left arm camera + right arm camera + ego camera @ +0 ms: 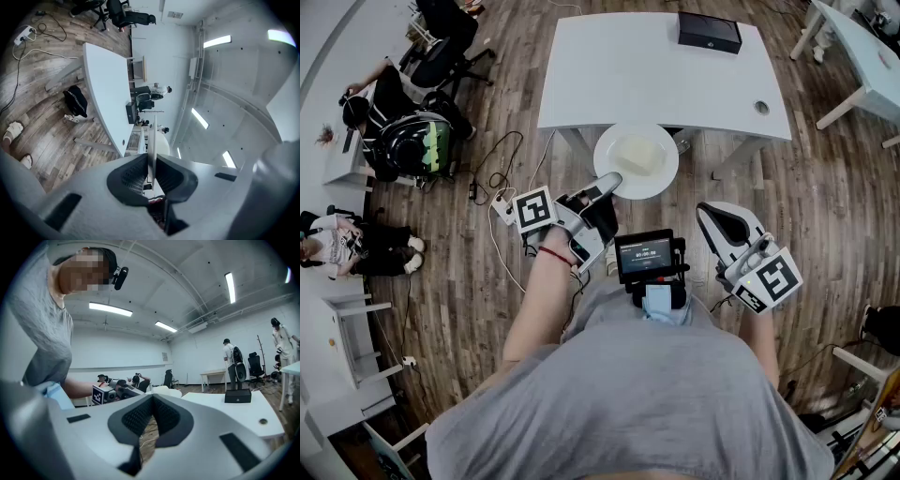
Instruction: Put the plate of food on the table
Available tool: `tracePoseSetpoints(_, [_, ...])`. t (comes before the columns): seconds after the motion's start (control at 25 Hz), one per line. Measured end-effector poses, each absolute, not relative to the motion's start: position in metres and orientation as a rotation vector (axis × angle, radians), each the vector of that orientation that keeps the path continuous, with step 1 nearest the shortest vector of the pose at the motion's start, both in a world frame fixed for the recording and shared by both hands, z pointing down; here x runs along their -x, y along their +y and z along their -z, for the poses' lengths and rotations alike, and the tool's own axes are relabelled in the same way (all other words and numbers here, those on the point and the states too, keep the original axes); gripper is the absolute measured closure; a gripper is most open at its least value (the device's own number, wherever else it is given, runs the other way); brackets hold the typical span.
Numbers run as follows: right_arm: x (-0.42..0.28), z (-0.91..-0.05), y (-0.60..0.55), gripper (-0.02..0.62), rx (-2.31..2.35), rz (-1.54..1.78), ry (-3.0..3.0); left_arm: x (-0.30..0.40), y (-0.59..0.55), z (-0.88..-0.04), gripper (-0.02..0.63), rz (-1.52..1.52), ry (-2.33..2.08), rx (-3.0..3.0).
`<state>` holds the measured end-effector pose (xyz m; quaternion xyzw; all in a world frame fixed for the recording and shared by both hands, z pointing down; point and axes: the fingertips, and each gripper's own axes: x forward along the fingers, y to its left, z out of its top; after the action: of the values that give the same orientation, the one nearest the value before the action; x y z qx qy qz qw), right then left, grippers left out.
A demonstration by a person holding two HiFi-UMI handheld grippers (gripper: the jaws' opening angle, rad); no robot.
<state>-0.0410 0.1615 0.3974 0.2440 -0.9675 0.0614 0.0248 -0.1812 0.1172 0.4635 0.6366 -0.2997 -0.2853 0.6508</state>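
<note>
**Plate** (636, 161): round, white, smooth, thin-rimmed. It carries one pale, squarish block of food (636, 153). It is held level at the near edge of the table (609, 75), and its far half overlaps that edge in the head view. Whether it rests on the top cannot be told.

**Left gripper** (605, 186): white shell with black ribbed pads. It is pinched on the plate's near-left rim, and the rim shows edge-on between the pads in the left gripper view.

**Right gripper** (712, 220): same make. Its jaws are pressed together with nothing between them. It is held low at the person's right, well apart from the plate.

**Table:** white, matt, rectangular, with rounded corners and slanted legs. A black rectangular box (709, 33) lies on the far right. A small round grommet (761, 108) sits near the right edge. The near middle of the top is bare.

**Surroundings:**
- A wood-plank floor (450, 281).
- A white power strip (502, 201) with trailing cables, left of the plate.
- A small screen device (645, 255) at the person's chest.
- Seated people (403, 122) at the far left.
- A second white table (862, 47) at the upper right.
</note>
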Motion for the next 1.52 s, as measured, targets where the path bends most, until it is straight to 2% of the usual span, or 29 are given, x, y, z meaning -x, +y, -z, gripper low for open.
tracePoseSetpoints(0.96, [0.044, -0.39, 0.162, 0.561, -0.706, -0.257, -3.071, 0.184, 0.115, -0.462, 0.571, 0.667, -0.675, -1.456])
tracePoseSetpoints(1.2, [0.009, -0.404, 0.157, 0.561, -0.725, -0.292, -3.061, 0.155, 0.114, -0.475, 0.571, 0.667, -0.693, -1.428])
tracePoseSetpoints(1.52, [0.004, -0.404, 0.15, 0.561, -0.726, -0.276, -3.072, 0.156, 0.111, -0.473, 0.571, 0.68, -0.708, -1.432])
